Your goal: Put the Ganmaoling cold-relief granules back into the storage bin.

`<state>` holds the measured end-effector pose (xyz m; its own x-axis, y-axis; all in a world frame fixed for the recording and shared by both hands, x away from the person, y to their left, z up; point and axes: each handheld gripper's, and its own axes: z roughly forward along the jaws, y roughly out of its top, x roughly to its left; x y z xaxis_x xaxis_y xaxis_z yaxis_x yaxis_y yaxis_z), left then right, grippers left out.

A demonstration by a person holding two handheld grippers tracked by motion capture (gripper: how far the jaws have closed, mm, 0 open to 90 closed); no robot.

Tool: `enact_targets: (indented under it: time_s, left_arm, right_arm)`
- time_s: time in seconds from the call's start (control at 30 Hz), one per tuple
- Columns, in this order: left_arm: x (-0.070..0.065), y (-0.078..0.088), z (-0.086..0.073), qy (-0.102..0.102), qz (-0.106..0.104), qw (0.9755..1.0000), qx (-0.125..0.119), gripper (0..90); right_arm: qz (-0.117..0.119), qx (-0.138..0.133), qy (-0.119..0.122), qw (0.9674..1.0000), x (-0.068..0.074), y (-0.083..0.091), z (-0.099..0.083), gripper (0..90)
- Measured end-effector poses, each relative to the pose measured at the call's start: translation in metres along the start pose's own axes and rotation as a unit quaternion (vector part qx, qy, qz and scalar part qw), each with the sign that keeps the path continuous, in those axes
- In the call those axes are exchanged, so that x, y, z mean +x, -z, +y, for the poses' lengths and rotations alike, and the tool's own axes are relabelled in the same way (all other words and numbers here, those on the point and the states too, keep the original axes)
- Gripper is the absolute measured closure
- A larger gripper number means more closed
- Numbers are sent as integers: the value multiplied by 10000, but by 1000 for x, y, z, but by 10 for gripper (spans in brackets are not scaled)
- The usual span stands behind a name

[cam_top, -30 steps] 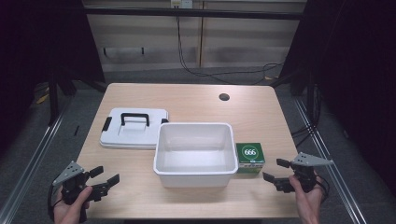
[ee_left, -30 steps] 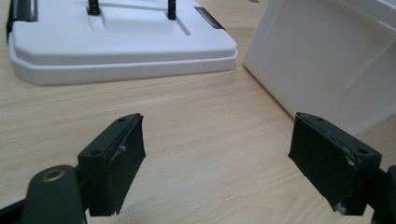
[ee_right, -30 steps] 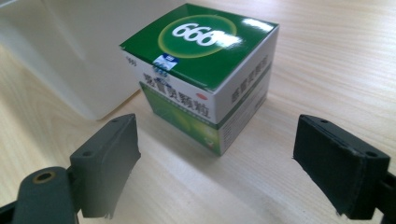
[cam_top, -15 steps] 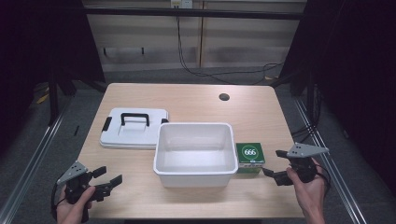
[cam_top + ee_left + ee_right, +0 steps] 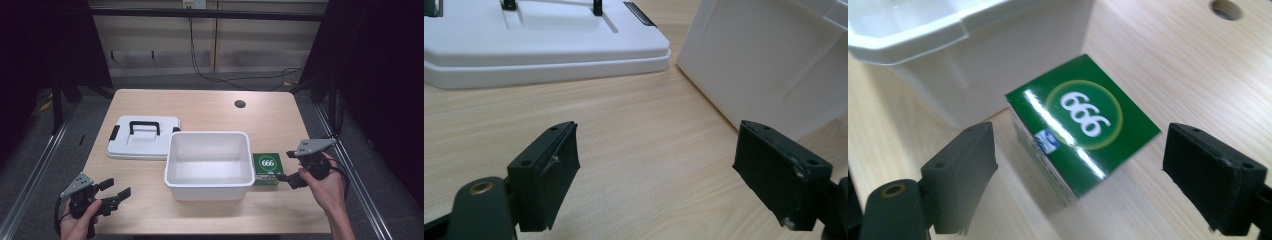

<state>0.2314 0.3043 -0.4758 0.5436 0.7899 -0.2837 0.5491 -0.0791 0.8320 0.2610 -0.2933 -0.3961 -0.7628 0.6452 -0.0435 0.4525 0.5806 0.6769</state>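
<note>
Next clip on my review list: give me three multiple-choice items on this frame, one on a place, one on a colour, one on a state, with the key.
1. Where is the green box?
A. Inside the white bin
B. On the table, against the white bin's right wall
C. On top of the lid

2. What colour is the handle on the white lid?
A. Black
B. Red
C. White

3. How is the right claw?
A. Shut on the box
B. Shut on nothing
C. Open, jaws on either side of the box

Key: 1 B, the high view shows it beside the white bin; 2 A, the handle is dark against the lid; 3 C, the right gripper view shows gaps on both sides of the box.
</note>
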Motion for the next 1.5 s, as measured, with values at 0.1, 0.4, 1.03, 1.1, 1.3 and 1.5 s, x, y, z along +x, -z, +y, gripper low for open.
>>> enact_targets:
  time_s: [0.1, 0.4, 1.03, 1.1, 1.3, 1.5]
  left_arm:
    - [0, 0, 0, -16, -13, 10000, 7, 177]
    - [0, 0, 0, 6, -12, 10000, -8, 177]
    - [1, 0, 0, 4, -24, 10000, -6, 177]
    - [1, 0, 0, -14, -36, 10000, 3, 177]
    - [1, 0, 1, -13, -45, 10000, 2, 177]
    - [1, 0, 1, -23, -47, 10000, 4, 177]
  right_arm:
    - [106, 119, 151, 9998, 0, -2, 9, 135]
    - [195, 711, 603, 9955, -8, -6, 39, 141]
    - [512, 1675, 1323, 9756, -18, -31, 70, 111]
    - [621, 1695, 1431, 9731, -19, -35, 72, 96]
    - [942, 2056, 1759, 9581, -18, -51, 78, 93]
    - [956, 2373, 1948, 9469, -17, -61, 81, 93]
